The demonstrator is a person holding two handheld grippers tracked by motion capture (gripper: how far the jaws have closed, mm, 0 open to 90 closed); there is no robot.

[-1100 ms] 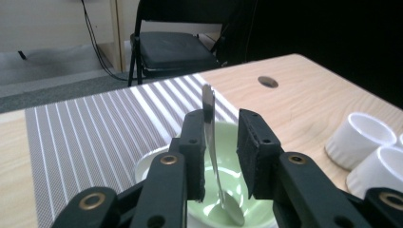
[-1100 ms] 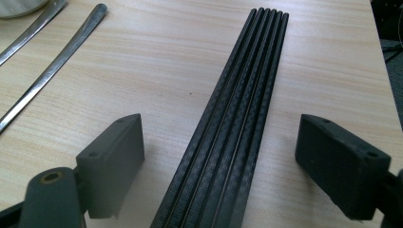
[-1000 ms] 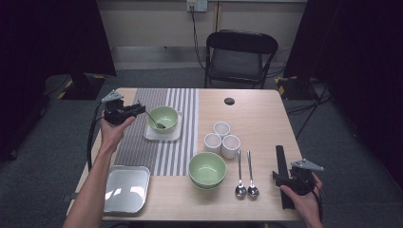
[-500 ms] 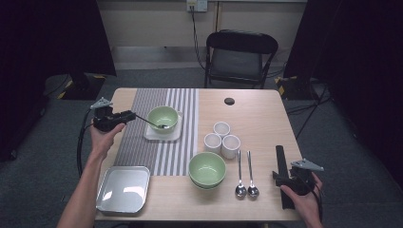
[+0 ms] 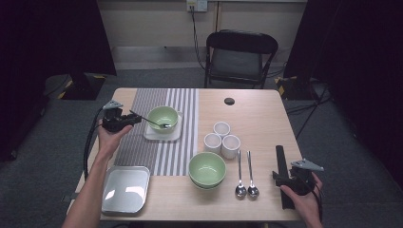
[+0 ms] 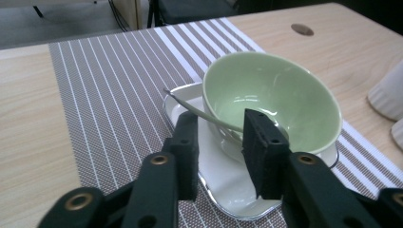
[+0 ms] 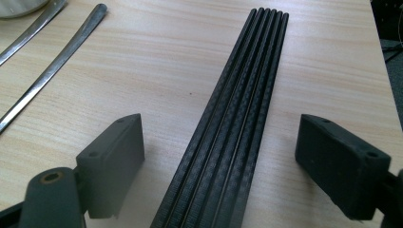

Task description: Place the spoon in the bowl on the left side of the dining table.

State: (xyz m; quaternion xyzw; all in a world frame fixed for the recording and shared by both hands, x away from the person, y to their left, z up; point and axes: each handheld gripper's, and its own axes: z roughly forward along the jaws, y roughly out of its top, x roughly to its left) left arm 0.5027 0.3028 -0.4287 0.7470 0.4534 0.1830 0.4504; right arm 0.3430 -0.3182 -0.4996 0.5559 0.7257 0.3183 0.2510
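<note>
A small green bowl [image 5: 159,114] stands on a white square plate [image 5: 151,136] on the striped runner. A metal spoon [image 5: 154,122] rests in it, handle over the rim toward my left gripper [image 5: 134,118]. That gripper is open just left of the plate. In the left gripper view its jaws [image 6: 221,137] stand apart before the bowl [image 6: 285,90], with the spoon handle [image 6: 199,111] beyond them, untouched. My right gripper [image 5: 281,176] sits at the front right, open. Its jaws [image 7: 221,126] straddle a bundle of black chopsticks [image 7: 247,95] lying on the table, without touching them.
A larger green bowl [image 5: 207,168] sits at centre front, with two spoons [image 5: 244,175] to its right and three white cups [image 5: 222,140] behind. A metal tray [image 5: 124,189] lies at front left. A black disc [image 5: 229,101] and a chair [image 5: 240,57] are at the back.
My left gripper has drawn back from the bowl, a little left and toward the person; the spoon stays in the bowl. The right gripper has not moved.
</note>
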